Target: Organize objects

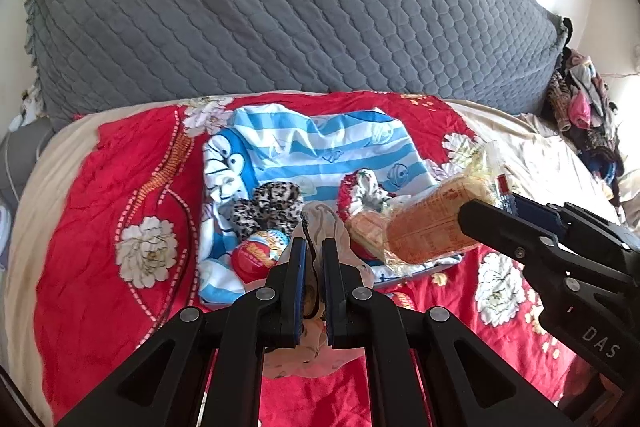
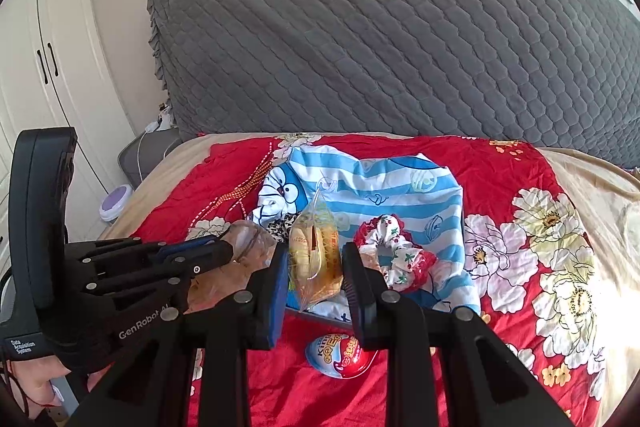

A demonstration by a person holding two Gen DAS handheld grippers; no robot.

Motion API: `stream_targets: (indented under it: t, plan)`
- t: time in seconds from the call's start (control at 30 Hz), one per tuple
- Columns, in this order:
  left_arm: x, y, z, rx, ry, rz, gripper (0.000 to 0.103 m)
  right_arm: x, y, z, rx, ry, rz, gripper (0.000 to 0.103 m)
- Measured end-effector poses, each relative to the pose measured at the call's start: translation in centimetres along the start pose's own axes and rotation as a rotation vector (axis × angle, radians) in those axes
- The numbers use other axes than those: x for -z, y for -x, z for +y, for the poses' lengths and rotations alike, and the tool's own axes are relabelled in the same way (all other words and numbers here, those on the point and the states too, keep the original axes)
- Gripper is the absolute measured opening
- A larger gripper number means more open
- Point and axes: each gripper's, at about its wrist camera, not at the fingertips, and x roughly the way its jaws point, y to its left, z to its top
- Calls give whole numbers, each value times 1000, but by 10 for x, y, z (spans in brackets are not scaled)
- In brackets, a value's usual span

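Note:
My left gripper (image 1: 314,243) is shut on a thin translucent bag (image 1: 320,223) with a dark cord, held just above the bed. My right gripper (image 2: 316,251) is shut on a clear-wrapped yellow-orange snack pack (image 2: 316,259), which hangs over the near edge of a blue-and-white striped cartoon cloth (image 2: 400,187). On that cloth lie a leopard scrunchie (image 1: 268,207) and a red-and-white floral scrunchie (image 2: 394,251). A Kinder egg (image 1: 258,255) sits beside the leopard scrunchie. Another view of a Kinder egg (image 2: 340,355) shows it on the red cover under my right gripper.
The red floral bedcover (image 1: 100,227) spreads over a beige sheet. A grey quilted headboard (image 1: 280,7) stands behind. Piled clothes (image 1: 580,107) lie at the far right. A white wardrobe (image 2: 44,47) and a purple-lidded pot (image 2: 116,201) stand left of the bed.

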Motion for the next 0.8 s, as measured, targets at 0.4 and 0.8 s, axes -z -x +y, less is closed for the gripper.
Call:
stream_targets:
  t: [0.4, 0.8]
  plan:
    - [-3, -11, -1, -3, -1, 5, 8, -2, -8, -1, 2, 2, -3, 27]
    - [-9, -23, 5, -19, 3, 7, 8, -6, -21, -3, -4, 7, -7, 27]
